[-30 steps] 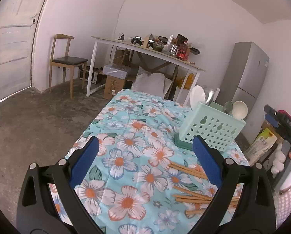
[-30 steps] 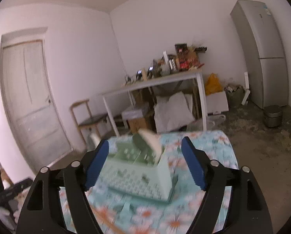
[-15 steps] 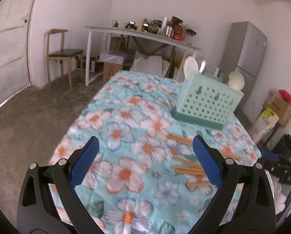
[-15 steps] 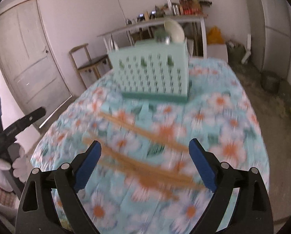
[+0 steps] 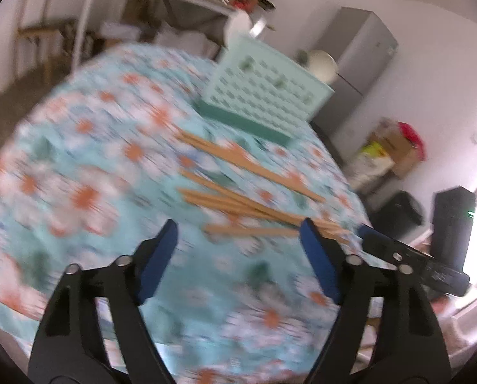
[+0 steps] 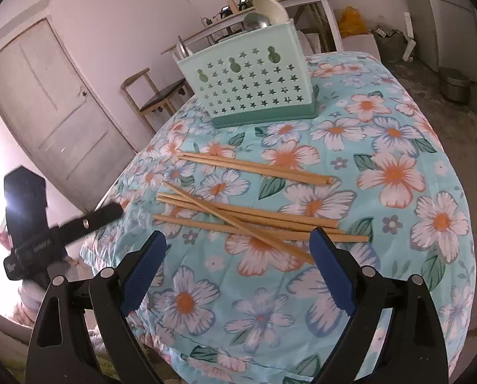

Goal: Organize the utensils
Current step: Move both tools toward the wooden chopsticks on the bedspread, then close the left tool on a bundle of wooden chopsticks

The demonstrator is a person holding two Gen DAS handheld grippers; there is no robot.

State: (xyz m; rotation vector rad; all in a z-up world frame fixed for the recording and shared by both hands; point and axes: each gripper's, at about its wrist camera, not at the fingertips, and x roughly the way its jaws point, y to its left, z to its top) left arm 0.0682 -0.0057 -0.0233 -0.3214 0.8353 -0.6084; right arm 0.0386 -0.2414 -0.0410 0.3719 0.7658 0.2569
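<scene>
- Both sets of jaws stand apart with nothing between the pads: the left gripper (image 5: 238, 240) is closing on empty air just short of the chopsticks (image 5: 238, 198), and the right gripper (image 6: 238, 249) is wide open, its right pad at the lower right ends of the pile.
- Table (image 6: 398, 256), under a flowered cloth, fills the middle of both views; each gripper looks down at it, probably to line up a pick.
- Caddy (image 6: 248, 80), mint green with star holes, stands upright in the upper centre of the right view, beyond the sticks; it already holds spoons or ladles, so it is likely where the sticks go.
- Chopsticks lie loose at mid-frame, one pair apart from a crossed heap nearer the jaws; the crossing will likely make a single stick hard to lift.
- Right view is sharp and shows the crossing, plus the left gripper at its left edge; the left view is blurred, but shows the right gripper at lower right.
</scene>
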